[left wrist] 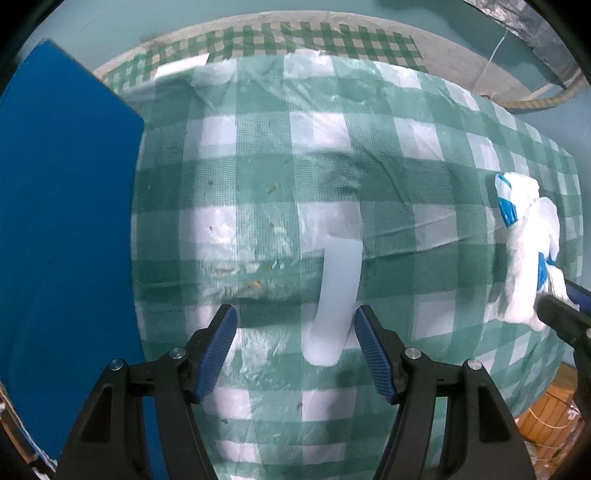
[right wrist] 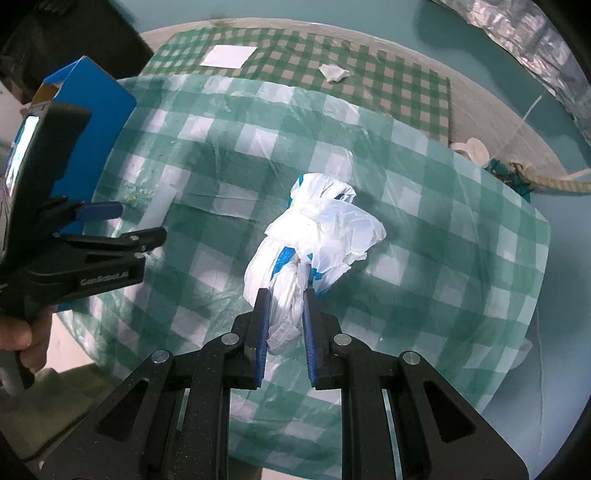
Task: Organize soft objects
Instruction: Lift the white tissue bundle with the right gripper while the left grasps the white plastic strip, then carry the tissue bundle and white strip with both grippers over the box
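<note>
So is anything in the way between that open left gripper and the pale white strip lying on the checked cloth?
Nothing visible. The left gripper points down with its jaws open on either side of the white strip, and only bare checked cloth shows between them. The bunched plastic bag, held in the right gripper, is off to the side.

Ahead of your claws, a table draped in a green-and-white checked plastic cloth fills most of what you see. Beyond its far edge lies a smaller checked mat on pale flooring, with teal floor past it. To your left stands a blue panel; far right, crinkled silver foil.
</note>
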Demonstrator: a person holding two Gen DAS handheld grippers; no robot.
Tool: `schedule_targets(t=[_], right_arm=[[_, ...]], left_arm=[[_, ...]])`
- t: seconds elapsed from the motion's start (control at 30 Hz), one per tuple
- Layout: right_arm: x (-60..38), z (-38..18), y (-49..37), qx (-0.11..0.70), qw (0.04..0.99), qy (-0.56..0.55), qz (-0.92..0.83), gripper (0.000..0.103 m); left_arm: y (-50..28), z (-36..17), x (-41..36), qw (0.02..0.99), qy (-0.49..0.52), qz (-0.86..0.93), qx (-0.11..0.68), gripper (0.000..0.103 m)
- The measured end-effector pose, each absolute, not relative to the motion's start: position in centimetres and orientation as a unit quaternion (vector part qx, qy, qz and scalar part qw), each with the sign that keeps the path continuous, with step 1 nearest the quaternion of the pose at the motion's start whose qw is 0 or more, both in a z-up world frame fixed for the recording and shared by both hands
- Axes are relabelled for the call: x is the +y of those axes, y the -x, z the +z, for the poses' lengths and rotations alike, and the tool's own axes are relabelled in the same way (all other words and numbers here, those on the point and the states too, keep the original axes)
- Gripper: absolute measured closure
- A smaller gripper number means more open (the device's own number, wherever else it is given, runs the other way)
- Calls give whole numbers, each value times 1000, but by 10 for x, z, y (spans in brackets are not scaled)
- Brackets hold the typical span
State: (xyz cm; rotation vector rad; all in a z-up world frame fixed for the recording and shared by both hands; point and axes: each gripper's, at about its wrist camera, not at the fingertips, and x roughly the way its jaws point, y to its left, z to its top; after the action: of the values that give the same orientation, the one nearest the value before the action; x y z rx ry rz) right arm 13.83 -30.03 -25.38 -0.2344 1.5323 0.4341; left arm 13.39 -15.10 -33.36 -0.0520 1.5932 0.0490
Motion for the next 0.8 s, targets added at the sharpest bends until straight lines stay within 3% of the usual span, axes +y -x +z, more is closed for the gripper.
schedule_targets(t=[0.07,0.17,0.23,0.33,0.8], right_arm=[[-301,-253,-137,686,695,102,192,88],[-300,-253,-136,684,697,100,192,88],[-298,-252,-135,682,698,101,192,88],[-295,-251,-134,680,699,105,195,88],[-277,-236,-129,665,709,111,205,88]], left_arm=[[-137,-334,-155,703,22,15,711,37],[-143,-334,-162,705,11,13,709,58],[-140,-331,-165,710,8,8,704,78],[-140,-328,-173,715,6,-15,699,88],[-111,-288,-150,730,40,-35,681,92]])
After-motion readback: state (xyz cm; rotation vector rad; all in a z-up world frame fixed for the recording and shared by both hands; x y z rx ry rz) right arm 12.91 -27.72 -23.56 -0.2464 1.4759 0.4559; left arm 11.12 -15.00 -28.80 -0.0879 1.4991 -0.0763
